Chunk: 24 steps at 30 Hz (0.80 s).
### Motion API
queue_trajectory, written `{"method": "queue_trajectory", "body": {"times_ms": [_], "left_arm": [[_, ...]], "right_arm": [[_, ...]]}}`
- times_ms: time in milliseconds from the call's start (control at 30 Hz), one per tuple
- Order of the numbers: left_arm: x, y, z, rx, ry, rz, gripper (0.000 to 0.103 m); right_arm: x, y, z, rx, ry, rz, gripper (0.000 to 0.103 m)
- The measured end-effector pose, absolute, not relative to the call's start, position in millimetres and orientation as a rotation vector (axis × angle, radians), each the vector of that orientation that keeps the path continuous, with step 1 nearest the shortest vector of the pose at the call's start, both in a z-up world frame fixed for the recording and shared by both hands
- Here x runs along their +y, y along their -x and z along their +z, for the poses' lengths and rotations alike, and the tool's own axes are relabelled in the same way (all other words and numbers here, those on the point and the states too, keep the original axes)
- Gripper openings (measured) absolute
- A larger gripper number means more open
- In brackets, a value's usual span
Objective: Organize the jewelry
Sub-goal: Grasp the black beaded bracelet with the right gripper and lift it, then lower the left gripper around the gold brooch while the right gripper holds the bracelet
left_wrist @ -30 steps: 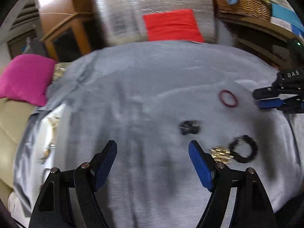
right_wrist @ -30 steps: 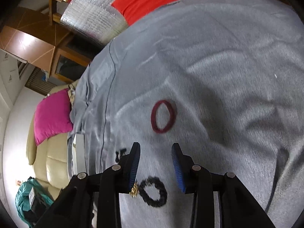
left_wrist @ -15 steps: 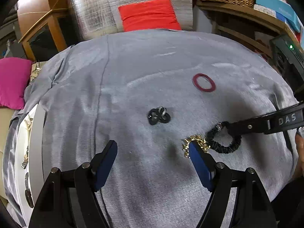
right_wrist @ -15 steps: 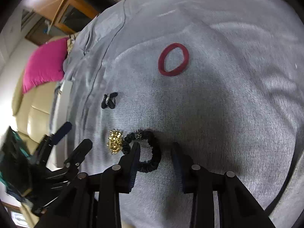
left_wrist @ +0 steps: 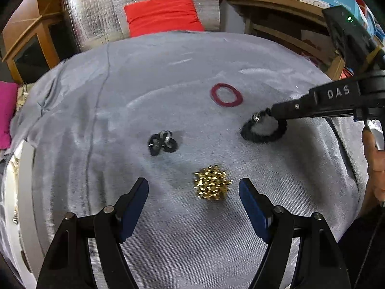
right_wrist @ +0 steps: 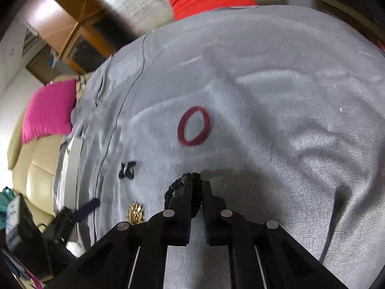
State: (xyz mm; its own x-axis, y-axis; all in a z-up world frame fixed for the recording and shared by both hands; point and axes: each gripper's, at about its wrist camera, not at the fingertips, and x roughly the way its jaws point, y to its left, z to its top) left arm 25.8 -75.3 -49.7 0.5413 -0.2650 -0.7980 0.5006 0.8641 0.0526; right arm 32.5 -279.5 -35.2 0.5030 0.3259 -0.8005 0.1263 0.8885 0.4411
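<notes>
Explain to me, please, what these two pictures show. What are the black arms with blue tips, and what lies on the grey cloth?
No robot here: a person holds one hand-held gripper in each hand, each with a camera looking along its two fingers. One picture is from the left hand-held gripper, open above a gold ornament. The other is from the right hand-held gripper, shut on a black bracelet. On the grey cloth also lie a red ring band and small black rings.
</notes>
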Motion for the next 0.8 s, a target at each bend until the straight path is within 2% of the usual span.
{"method": "queue_trajectory", "body": {"times_ms": [133, 200, 267, 333, 400, 800], "left_arm": [[-80.2, -35.4, -60.8, 0.941, -0.254, -0.478, 0.078], [-81.2, -39.2, -66.2, 0.963, -0.233, -0.481, 0.075], [-81.9, -40.2, -69.5, 0.986, -0.217, -0.490, 0.050], [-81.1, -40.9, -70.6, 0.984, -0.207, -0.486, 0.047], [-80.7, -40.7, -69.7, 0.978, -0.195, -0.490, 0.039], [-60.8, -33.3, -43.6, 0.900, -0.143, -0.430, 0.039]], "right_arm": [[-281.4, -34.5, -36.3, 1.055, -0.500, 0.122, 0.009], [-280.7, -35.1, -36.0, 1.057, -0.502, 0.130, 0.009], [-276.0, -37.2, -38.1, 1.058, -0.503, 0.133, 0.009], [-275.0, -36.7, -39.3, 1.060, -0.505, 0.134, 0.009], [-274.5, -36.5, -39.1, 1.058, -0.505, 0.133, 0.009], [-265.4, -32.1, -20.2, 0.969, -0.513, 0.174, 0.009]]}}
